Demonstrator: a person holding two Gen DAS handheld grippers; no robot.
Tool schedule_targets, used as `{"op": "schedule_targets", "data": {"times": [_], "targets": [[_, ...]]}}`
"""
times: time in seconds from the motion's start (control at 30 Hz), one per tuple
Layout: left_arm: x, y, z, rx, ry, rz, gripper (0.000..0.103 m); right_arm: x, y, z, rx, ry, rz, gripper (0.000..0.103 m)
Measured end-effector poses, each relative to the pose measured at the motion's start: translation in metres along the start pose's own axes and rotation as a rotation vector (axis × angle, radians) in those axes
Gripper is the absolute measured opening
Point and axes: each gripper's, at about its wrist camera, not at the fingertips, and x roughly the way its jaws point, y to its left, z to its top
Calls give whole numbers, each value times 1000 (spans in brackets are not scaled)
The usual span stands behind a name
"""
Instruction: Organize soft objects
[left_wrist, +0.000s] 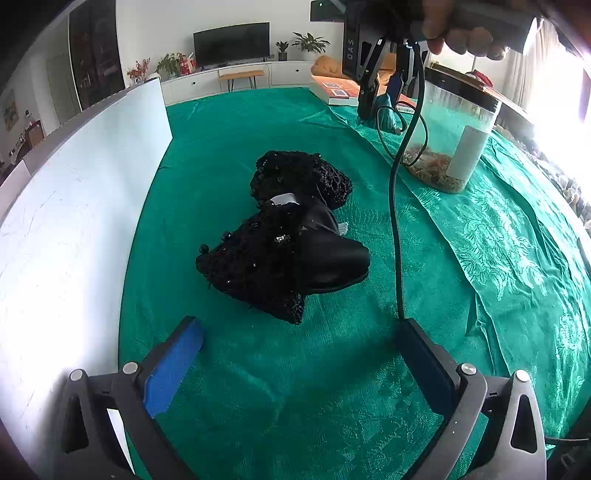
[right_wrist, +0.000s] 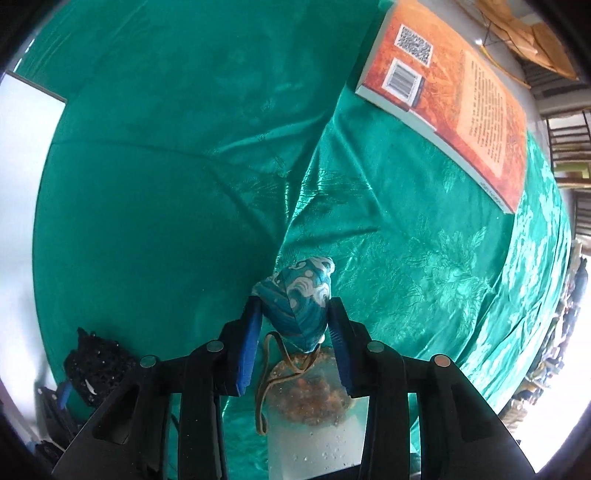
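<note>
Pouch (right_wrist: 301, 301): we hold this small blue wave-print bag in our right gripper (right_wrist: 295, 325), far right on the green cloth (left_wrist: 258, 369), just beside the jar (left_wrist: 454, 140).
White board (left_wrist: 74, 221): stands at the left edge, nothing on it that we can see.
Left gripper (left_wrist: 295, 354): near centre, jaws wide, empty, hovering over the cloth short of the black bundle.
Black bundle (left_wrist: 284, 236): a beaded knit piece with a smooth black part, loose mid-cloth, not gathered.
Right gripper: points down, pads narrowed onto the pouch's sides; its cord (right_wrist: 266, 376) hangs slack below.
Book (right_wrist: 454, 103): far right, well apart from the pouch.
Progress: we judge it early; one soft thing gripped, not placed, and the bundle untouched.
Left to do: carry the pouch to its spot, then tidy the bundle; where they belong we cannot tell.
</note>
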Motion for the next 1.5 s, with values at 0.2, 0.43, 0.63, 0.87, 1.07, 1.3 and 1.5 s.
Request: {"op": "schedule_targets", "data": {"times": [0.2, 0.43, 0.63, 0.87, 1.07, 1.3, 1.5], "targets": [[-4, 10, 0, -56, -30, -72, 103, -68, -9, -41, 34, -185, 39, 38], [-14, 32, -5, -165, -100, -220, 103, -166, -35, -116, 112, -453, 118, 38], [-14, 21, -5, -109, -103, -249, 103, -179, -77, -186, 209, -568, 206, 39], [-10, 18, -6, -114, -82, -231, 103, -36, -125, -209, 354, -461, 161, 39], [-10, 15, -7, -96, -73, -208, 103, 36, -137, -218, 443, -598, 103, 46], [-9, 11, -7, -75, -62, -180, 103, 15, -116, -265, 577, -817, 47, 79], [-8, 10, -6, -66, -58, -169, 103, 32, -73, -312, 631, -826, -23, 80]]}}
